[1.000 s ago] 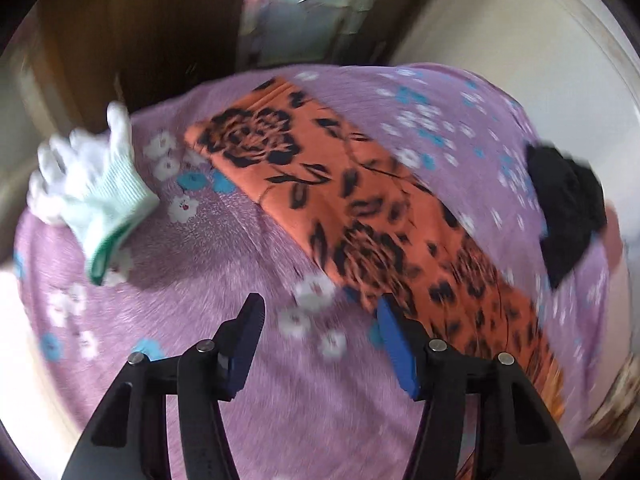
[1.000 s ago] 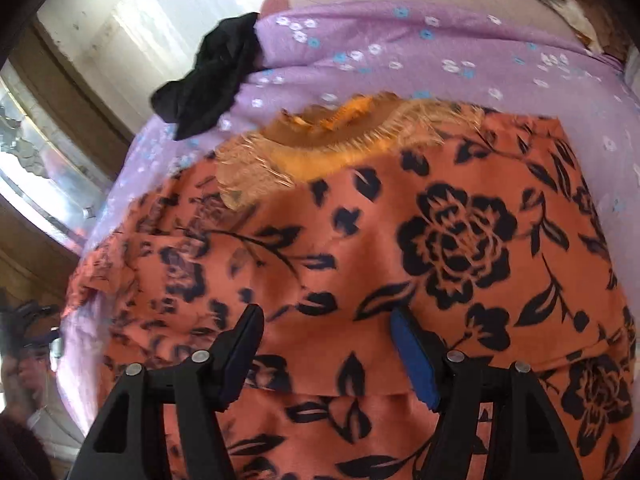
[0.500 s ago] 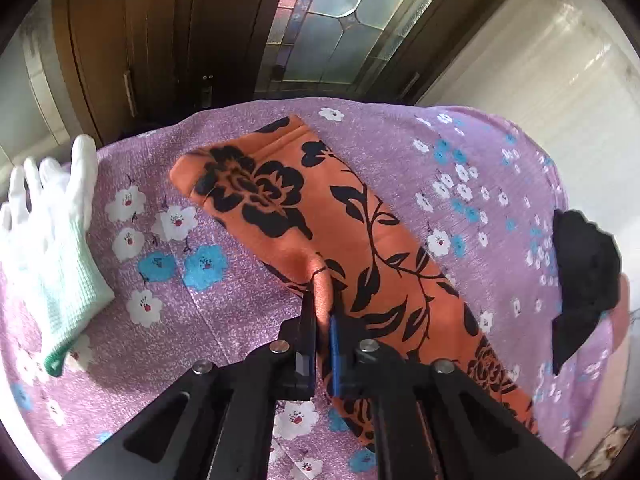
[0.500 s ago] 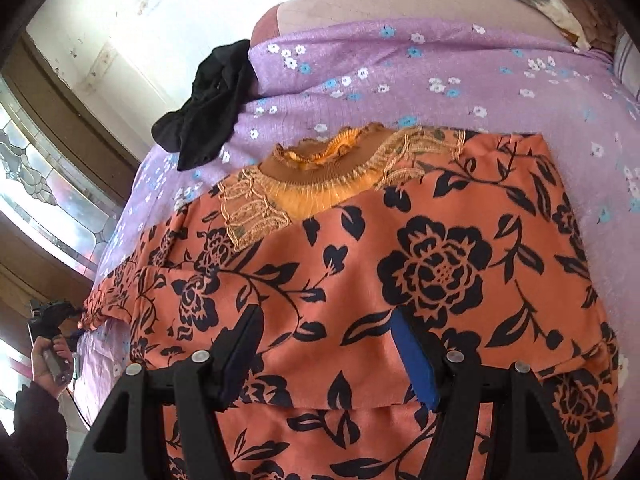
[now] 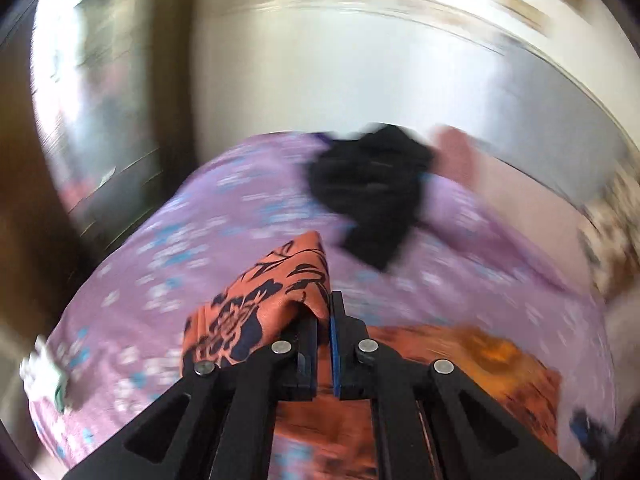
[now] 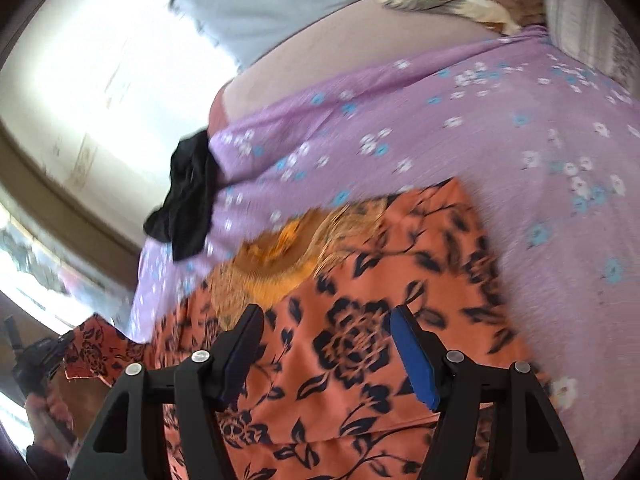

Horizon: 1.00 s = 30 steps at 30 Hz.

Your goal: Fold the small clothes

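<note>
Both grippers worked one orange floral garment (image 6: 360, 344) on the purple bedsheet (image 6: 460, 140): left gripper (image 5: 324, 312) fingers clamped its sleeve, right gripper (image 6: 324, 344) fingers gaped empty above it.

No readable text, label, brand, number or sign anywhere in either view.
</note>
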{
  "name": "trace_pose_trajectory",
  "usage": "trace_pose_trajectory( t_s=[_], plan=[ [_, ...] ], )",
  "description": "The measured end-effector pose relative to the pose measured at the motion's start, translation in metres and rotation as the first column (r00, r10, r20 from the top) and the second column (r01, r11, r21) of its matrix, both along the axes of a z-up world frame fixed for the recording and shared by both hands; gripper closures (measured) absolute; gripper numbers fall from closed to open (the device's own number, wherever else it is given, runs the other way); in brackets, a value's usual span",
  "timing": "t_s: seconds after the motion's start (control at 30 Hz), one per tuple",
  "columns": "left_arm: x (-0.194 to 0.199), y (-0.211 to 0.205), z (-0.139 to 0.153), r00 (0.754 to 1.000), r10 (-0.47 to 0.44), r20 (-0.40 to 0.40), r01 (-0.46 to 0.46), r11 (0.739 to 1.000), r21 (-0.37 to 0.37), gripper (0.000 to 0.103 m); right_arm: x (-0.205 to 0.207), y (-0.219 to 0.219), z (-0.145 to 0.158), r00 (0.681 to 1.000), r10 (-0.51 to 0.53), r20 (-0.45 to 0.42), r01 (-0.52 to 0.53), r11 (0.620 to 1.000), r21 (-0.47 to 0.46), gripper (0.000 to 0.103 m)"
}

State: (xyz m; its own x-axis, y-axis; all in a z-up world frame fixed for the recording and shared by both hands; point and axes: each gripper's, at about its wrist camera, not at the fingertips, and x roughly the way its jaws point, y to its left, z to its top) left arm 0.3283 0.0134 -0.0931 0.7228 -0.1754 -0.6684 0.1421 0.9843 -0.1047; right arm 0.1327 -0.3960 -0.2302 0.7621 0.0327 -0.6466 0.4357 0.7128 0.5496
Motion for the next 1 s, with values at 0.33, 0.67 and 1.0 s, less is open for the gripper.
trace_pose_trajectory(
  t_s=[0.33, 0.67, 1.0],
  plan=[
    [-0.095, -0.232, -0.031, 0.880, -0.460, -0.119, 0.469, 0.881, 0.064, 0.096, -0.054, -0.082, 0.010, 0.980, -0.178, 0.087, 0.167, 0.978, 0.122, 0.033],
    [-0.122, -0.204, -0.042, 0.856, -0.515, -0.039, 0.516, 0.855, 0.053, 0.030, -0.039, -0.085, -0.003, 0.994, -0.082, 0.074, 0.065, 0.977, 0.203, 0.031],
    [-0.060, -0.063, -0.121, 0.999, -0.013, -0.050, 0.024, 0.971, 0.236, 0.028, 0.023, -0.009, -0.031, 0.982, 0.173, -0.069, -0.160, 0.973, 0.165, 0.030]
  ],
)
